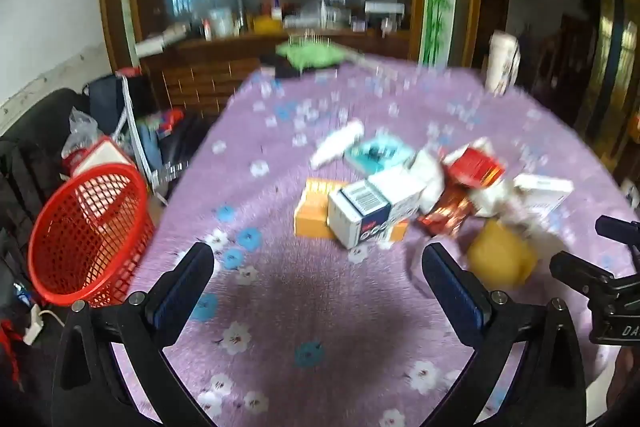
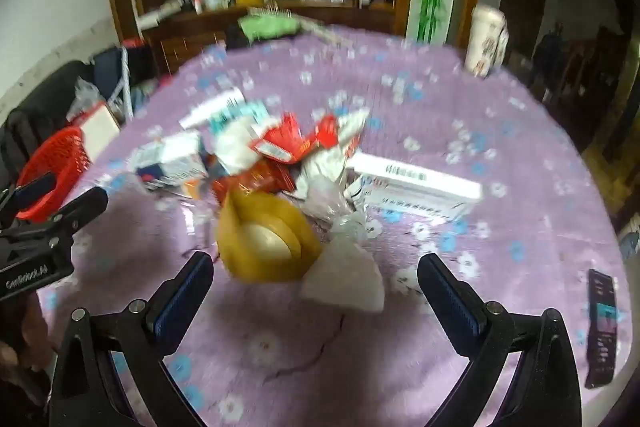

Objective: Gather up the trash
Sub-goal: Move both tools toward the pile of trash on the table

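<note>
A purple flowered tablecloth [image 1: 280, 307] covers the table and fills most of both views. Off its left edge, lower than the tabletop, stands a red mesh basket [image 1: 86, 235], its mouth tilted toward the table. The trash lies in a loose heap near the middle of the cloth, to the right of the basket and well apart from it. In the heap, a long white carton with a barcode [image 2: 416, 183] lies at the right, a white and blue box [image 1: 372, 211] rests against an orange box [image 1: 316, 211] at the left, and red wrappers [image 2: 292, 143] sit crumpled in the middle. A yellow tape roll [image 2: 266, 243] lies at the near edge of the heap, touching a white paper scrap [image 2: 344, 279] on its right. A white cup [image 2: 486, 41] stands upright at the far right. A dark phone [image 2: 602, 327] lies near the right edge.

The left gripper [image 1: 318, 267] hangs above bare cloth short of the boxes, fingers spread wide and holding nothing. The right gripper [image 2: 316, 269] has its fingers equally spread, empty, with the tape roll and paper scrap just beyond them.
</note>
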### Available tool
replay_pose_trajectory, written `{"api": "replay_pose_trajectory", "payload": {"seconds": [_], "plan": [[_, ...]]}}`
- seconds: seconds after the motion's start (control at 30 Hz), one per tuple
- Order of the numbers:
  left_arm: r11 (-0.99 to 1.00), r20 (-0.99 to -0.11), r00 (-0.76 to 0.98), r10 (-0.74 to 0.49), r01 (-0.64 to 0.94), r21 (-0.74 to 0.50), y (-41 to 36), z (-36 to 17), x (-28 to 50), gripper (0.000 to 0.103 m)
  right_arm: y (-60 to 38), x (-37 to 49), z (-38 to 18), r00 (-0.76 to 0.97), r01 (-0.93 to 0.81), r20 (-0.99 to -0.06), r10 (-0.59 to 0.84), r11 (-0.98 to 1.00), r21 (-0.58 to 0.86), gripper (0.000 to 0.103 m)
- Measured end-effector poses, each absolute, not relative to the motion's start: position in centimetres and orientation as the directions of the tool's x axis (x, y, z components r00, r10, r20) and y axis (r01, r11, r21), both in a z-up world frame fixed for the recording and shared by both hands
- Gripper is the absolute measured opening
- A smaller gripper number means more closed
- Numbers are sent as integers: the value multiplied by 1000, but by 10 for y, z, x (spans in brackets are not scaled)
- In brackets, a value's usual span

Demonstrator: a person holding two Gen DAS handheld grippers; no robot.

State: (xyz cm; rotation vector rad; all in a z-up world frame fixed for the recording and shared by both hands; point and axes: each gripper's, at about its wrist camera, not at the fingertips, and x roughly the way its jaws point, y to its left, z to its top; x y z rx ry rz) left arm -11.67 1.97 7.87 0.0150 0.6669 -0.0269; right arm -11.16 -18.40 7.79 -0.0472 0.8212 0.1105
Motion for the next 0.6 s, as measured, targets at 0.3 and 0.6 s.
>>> {"api": "replay_pose_trajectory", "payload": {"seconds": [0.3,0.6], "plan": [[998,-427,902,62,-64,10,30,84,-178,103,-177,-188,103,857,-16,-515,20,1000,12,103],[996,-408,909,86,-70,54,33,77,-204,103,-173,-224,92,892,59,-450,-34,997,42,103]]}}
